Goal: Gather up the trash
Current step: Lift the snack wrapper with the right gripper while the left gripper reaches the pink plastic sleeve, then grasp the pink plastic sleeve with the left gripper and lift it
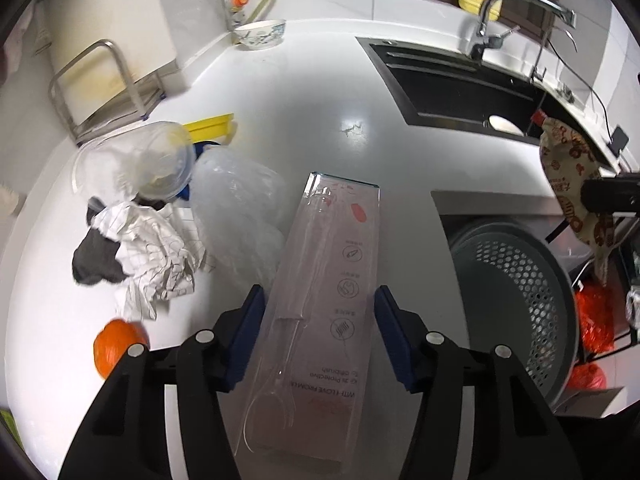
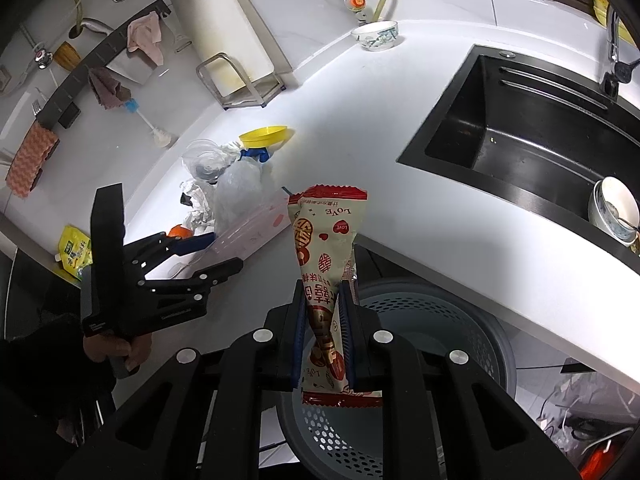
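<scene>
Risk of the clear plastic package (image 1: 320,300) slipping or buckling: stiff, slick and long, lying between the left tongs (image 1: 320,332), blue pads flanking its edges, firm contact not certain, jaws part closed. Could catch the desk (image 1: 312,92) edge or miss the grey perforated bin (image 1: 516,292) at 3 o'clock. Right tongs (image 2: 324,332) clamped on the red-and-cream snack wrapper (image 2: 326,236), hanging above the bin, mouth at 6 o'clock.
</scene>
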Motion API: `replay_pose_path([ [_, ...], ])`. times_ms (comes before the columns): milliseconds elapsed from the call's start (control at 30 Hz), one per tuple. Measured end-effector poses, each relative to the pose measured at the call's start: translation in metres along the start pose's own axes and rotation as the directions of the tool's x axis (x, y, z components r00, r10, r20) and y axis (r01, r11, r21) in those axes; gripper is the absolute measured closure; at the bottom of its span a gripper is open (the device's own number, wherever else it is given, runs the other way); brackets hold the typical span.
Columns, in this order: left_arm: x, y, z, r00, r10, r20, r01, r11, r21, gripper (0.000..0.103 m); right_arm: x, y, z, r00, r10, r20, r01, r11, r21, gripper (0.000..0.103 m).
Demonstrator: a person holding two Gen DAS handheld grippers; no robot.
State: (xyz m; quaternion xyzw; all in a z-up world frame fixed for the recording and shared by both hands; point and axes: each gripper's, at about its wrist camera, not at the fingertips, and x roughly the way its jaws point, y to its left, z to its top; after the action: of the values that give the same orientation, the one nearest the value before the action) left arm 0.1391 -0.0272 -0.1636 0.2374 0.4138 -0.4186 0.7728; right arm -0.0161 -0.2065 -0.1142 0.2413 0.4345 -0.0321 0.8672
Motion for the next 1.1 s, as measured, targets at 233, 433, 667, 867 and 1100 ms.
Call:
replay_pose_path([
  [233, -0.026, 0.002, -0.003, 0.998, -0.012, 0.056, 0.016, 0.998, -0.069, 0.048, -0.006, 0.010, 0.001, 1.000, 0.024, 0.006, -0.024, 0.999, -0.044, 0.087],
  [433, -0.038, 0.008, -0.012, 0.997, 0.010, 0.076, -0.002, 0.995, -0.104, 0.048, -0.010, 0.019, 0.000, 0.999, 0.039, 0.000, -0.039, 0.996, -0.077, 0.087],
  [667, -0.033, 0.014, -0.040, 0.999, 0.019, 0.035, -0.014, 0.990, -0.140, 0.047, -0.014, 0.021, -0.001, 0.999, 0.050, 0.001, -0.050, 0.995, -0.085, 0.087],
  [867, -0.032, 0.014, -0.059, 0.999, 0.034, 0.016, -0.032, 0.989, -0.147, 0.043, -0.010, 0.026, -0.004, 0.998, 0.057, -0.018, -0.059, 0.994, -0.097, 0.087],
  [1100, -0.033, 0.013, -0.073, 0.998, 0.058, 0.004, -0.057, 0.986, -0.157, 0.035, -0.003, 0.034, -0.006, 0.997, 0.069, -0.039, -0.073, 0.991, -0.112, 0.087],
])
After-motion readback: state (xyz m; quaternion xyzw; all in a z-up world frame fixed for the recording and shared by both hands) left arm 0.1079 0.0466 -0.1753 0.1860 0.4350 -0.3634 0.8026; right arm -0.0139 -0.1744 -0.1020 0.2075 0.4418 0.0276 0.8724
